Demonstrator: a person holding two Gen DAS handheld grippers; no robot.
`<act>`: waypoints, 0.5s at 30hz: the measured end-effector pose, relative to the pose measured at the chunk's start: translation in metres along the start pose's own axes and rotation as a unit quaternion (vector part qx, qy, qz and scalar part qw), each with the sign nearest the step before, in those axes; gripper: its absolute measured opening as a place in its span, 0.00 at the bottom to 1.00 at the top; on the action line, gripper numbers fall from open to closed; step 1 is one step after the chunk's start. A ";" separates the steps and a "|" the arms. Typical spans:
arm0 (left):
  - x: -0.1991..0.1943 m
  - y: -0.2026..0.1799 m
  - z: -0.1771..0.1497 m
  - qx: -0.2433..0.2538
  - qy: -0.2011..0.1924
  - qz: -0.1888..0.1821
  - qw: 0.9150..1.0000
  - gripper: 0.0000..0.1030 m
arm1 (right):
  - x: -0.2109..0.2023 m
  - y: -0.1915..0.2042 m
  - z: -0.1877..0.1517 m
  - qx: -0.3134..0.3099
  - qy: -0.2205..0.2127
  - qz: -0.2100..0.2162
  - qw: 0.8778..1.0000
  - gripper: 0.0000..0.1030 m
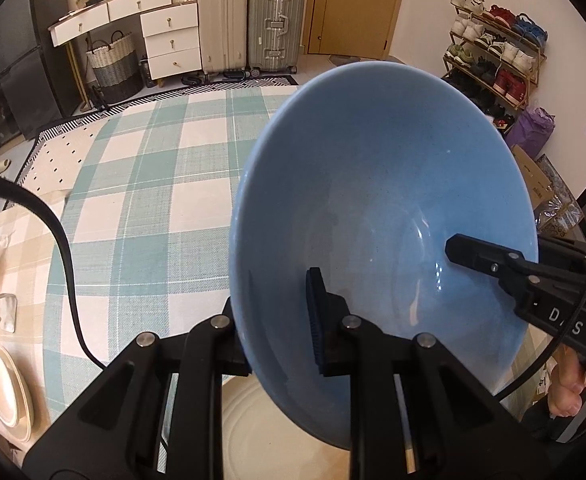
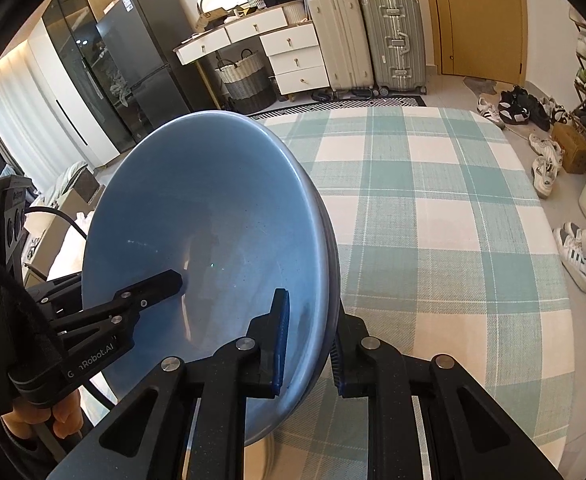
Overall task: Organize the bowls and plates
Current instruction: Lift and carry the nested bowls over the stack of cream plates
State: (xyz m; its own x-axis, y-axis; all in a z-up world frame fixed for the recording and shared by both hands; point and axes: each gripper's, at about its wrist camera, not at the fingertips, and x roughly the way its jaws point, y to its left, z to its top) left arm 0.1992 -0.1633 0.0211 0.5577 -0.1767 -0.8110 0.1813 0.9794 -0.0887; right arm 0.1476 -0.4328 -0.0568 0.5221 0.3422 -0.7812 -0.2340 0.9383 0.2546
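Two tongs grip one smooth, glossy blue bowl [image 1: 377, 208] by opposite rims, the left tongs [image 1: 281, 320] and right tongs [image 2: 309, 344] each clenched on its wall, holding it tilted above the teal-and-white checked woven surface [image 1: 161, 184]. Below the bowl sits a ribbed cream plate [image 1: 249, 432]; left of it, stacked cream dishes [image 1: 7, 392]. "GenRobot.AI" is lettered on the left tongs.

Glossy smooth blue bowl [image 1: 373, 184], matt woven checked tablecloth [image 1: 153, 184], ridged metal suitcase [image 1: 275, 20]

cream plate [image 1: 253, 432] mostly hidden under blue bowl [image 1: 373, 200] | stacked plates [image 1: 7, 392] edge-cropped
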 end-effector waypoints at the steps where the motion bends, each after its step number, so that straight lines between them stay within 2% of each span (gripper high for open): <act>1: -0.004 0.000 -0.002 -0.001 -0.002 0.002 1.000 0.16 | -0.002 0.003 -0.002 -0.002 0.000 0.002 1.000 0.18; 15: -0.060 0.011 -0.052 -0.023 -0.016 0.021 0.999 0.16 | -0.022 0.035 -0.031 -0.019 -0.008 0.022 1.000 0.18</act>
State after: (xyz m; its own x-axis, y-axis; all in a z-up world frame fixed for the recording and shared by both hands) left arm 0.1261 -0.1366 0.0389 0.5898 -0.1384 -0.7956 0.1199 0.9893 -0.0831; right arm 0.1025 -0.4089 -0.0485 0.5228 0.3840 -0.7610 -0.2884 0.9198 0.2660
